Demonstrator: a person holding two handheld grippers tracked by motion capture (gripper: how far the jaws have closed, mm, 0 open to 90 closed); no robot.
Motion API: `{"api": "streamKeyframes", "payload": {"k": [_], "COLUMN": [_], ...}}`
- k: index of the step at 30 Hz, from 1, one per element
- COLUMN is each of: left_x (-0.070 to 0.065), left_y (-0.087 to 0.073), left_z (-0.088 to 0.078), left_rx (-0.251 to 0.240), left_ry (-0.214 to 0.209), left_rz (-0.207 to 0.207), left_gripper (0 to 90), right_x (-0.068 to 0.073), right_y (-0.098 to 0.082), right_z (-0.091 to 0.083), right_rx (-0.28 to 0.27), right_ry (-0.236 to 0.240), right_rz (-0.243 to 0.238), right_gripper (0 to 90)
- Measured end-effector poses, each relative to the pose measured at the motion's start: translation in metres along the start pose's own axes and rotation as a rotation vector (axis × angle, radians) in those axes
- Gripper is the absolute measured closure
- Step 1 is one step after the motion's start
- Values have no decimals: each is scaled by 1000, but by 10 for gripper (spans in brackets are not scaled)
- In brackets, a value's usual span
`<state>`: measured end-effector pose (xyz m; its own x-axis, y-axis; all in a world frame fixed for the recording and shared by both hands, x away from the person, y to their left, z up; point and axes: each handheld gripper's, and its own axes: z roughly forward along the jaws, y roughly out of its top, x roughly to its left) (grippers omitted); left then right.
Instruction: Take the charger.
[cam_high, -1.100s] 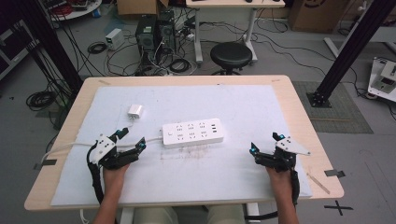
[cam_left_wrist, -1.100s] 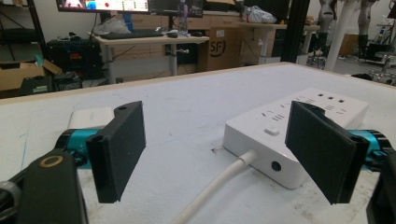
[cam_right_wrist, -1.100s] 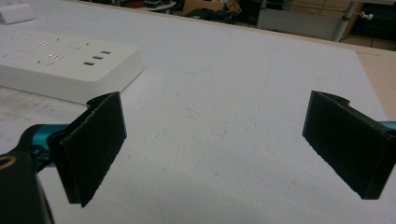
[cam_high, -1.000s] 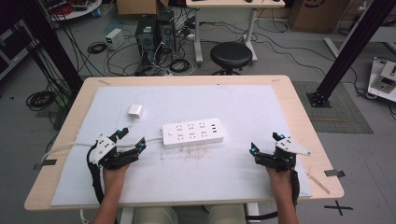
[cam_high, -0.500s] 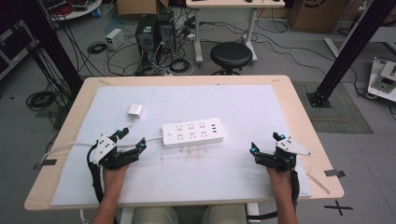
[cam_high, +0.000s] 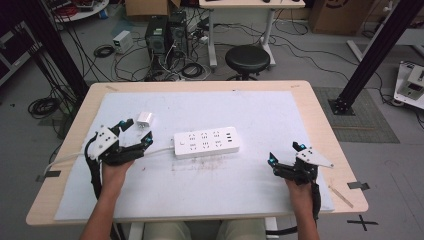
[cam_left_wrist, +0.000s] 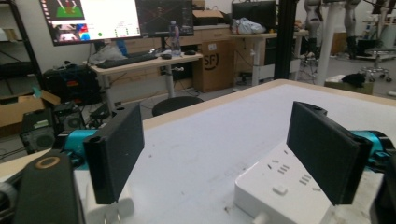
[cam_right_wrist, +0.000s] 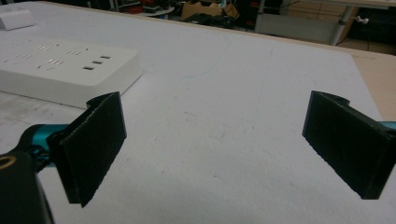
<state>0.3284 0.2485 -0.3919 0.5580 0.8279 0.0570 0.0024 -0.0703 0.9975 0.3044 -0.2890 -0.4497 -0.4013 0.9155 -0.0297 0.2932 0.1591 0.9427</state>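
A white power strip (cam_high: 206, 143) lies flat in the middle of the white mat, its cable (cam_high: 64, 161) running off to the left. A small white adapter (cam_high: 145, 118) sits behind and to its left. My left gripper (cam_high: 138, 132) is raised just in front of the adapter and left of the strip; its jaws have just been opening and hold nothing. In the left gripper view the left gripper (cam_left_wrist: 222, 149) is open, with the power strip (cam_left_wrist: 280, 191) low at the right. My right gripper (cam_high: 284, 153) rests open and empty near the mat's right edge, with the power strip (cam_right_wrist: 60, 70) to the left of that open right gripper (cam_right_wrist: 215, 149).
The white mat (cam_high: 250, 110) covers most of the wooden table (cam_high: 320, 115). Behind the table stand a black stool (cam_high: 247, 59), computer towers (cam_high: 165, 32) and floor cables. Black frame posts (cam_high: 372, 55) rise at both sides. A desk with monitors (cam_left_wrist: 116, 18) shows in the left gripper view.
My left gripper has lifted off the mat and moved a little toward the adapter, its jaws slightly wider. The right gripper, strip and adapter have not moved.
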Motion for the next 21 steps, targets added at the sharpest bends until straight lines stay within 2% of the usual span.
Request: {"api": "streamKeyframes", "payload": {"k": [2,6,7,8,9,12,13,14,15,17,18,21], "left_x": [7,24,28,35,35,42,45,45,47,47,46,41], "left_y": [10,27,30,34,34,35,33,33,32,32,35,38], "left_z": [7,24,27,34,34,39,40,40,40,40,38,35], "left_rx": [21,77,86,104,104,108,130,130,144,144,144,144], "left_ry": [-12,3,14,36,36,77,103,103,121,121,141,151], "left_rz": [2,-16,-18,-39,-39,-63,-71,-71,-74,-74,-63,-49], "left_gripper": [178,178,178,178,178,181,181,181,182,183,186,186], "right_x": [0,0,1,1,1,0,1,1,1,1,1,1], "right_y": [0,0,0,0,0,0,0,0,0,0,0,0], "right_z": [0,0,-1,-1,-1,0,0,0,-1,0,-1,0], "right_rx": [-1,-3,-1,-1,0,-4,-4,-4,-1,-1,0,-7], "right_ry": [0,-1,1,1,1,1,0,0,0,0,-2,0], "right_rz": [1,-2,5,5,4,-1,0,0,3,4,3,-7], "right_gripper": [62,62,62,62,62,62,62,62,62,62,62,62]}}
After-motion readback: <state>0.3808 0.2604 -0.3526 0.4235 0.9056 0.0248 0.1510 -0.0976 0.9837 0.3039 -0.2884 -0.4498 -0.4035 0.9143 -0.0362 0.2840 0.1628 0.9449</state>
